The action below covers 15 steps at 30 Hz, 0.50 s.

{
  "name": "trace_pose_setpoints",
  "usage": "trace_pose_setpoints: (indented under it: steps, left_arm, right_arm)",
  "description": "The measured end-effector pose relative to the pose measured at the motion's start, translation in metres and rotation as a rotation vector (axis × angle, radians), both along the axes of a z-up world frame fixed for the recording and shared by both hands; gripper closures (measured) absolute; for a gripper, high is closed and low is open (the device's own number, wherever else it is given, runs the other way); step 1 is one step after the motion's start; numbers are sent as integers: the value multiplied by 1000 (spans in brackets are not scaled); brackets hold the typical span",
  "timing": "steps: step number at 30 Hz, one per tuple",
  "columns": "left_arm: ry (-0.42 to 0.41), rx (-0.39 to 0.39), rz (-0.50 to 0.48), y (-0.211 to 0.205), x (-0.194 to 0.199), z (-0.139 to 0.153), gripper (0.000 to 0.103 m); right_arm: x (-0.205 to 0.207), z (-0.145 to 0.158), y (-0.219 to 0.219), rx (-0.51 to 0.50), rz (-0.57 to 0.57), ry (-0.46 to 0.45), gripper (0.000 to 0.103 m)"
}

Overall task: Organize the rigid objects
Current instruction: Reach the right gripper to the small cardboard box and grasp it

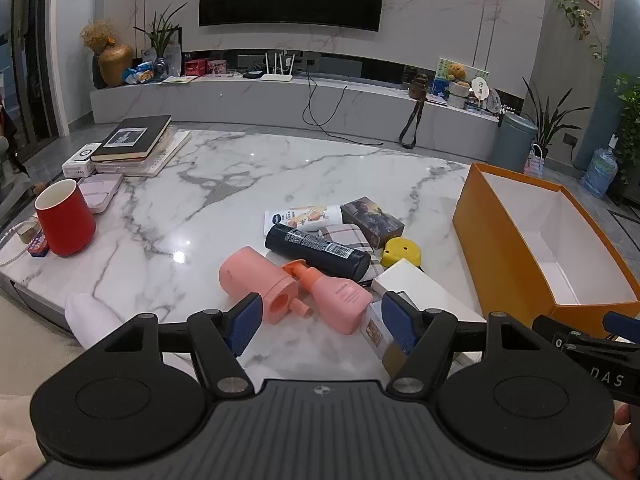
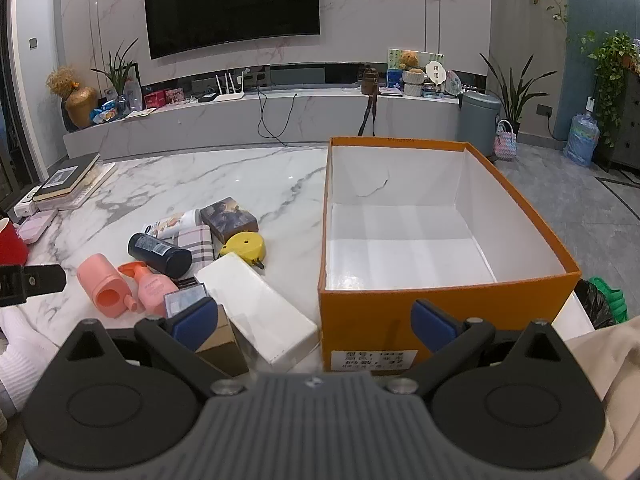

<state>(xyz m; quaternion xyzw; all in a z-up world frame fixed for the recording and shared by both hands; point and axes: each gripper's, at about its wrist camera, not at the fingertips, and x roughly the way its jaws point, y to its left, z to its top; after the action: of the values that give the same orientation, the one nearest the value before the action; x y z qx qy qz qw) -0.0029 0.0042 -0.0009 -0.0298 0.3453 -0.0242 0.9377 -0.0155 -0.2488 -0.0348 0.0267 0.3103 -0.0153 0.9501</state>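
A pile of objects lies on the marble table [image 1: 248, 168]: a pink cylinder [image 1: 256, 280], a pink pump bottle [image 1: 340, 296], a dark bottle [image 1: 316, 252], a white tube [image 1: 304, 216], a picture box [image 1: 376, 220], a yellow tape measure [image 1: 400, 254] and a white box [image 2: 256, 304]. My left gripper [image 1: 322, 318] hangs open just short of the two pink items, touching nothing. An empty orange box [image 2: 400, 142] with a white inside stands to the right. In front of its near wall my right gripper [image 2: 316, 320] is wide open, a small brown box [image 2: 224, 344] by its left finger.
At the table's left stand a red cup [image 1: 66, 220], a pink case [image 1: 100, 192] and a stack of books [image 1: 132, 140]. White cloth [image 1: 90, 316] lies at the near left edge. Beyond the table are a TV bench, a grey bin [image 2: 478, 122] and plants.
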Motion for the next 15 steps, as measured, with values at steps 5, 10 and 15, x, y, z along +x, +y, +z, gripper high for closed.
trace_pose_setpoints:
  steps: [5, 10, 15]
  left_arm:
    - [1, 0, -1, 0, 0, 0, 22]
    - [2, -1, -2, 1, -1, -1, 22]
    - [3, -1, -1, 1, -1, -1, 22]
  right_arm:
    - [0, -1, 0, 1, -1, 2, 2]
    - [0, -1, 0, -1, -3, 6, 2]
    - [0, -1, 0, -1, -3, 7, 2]
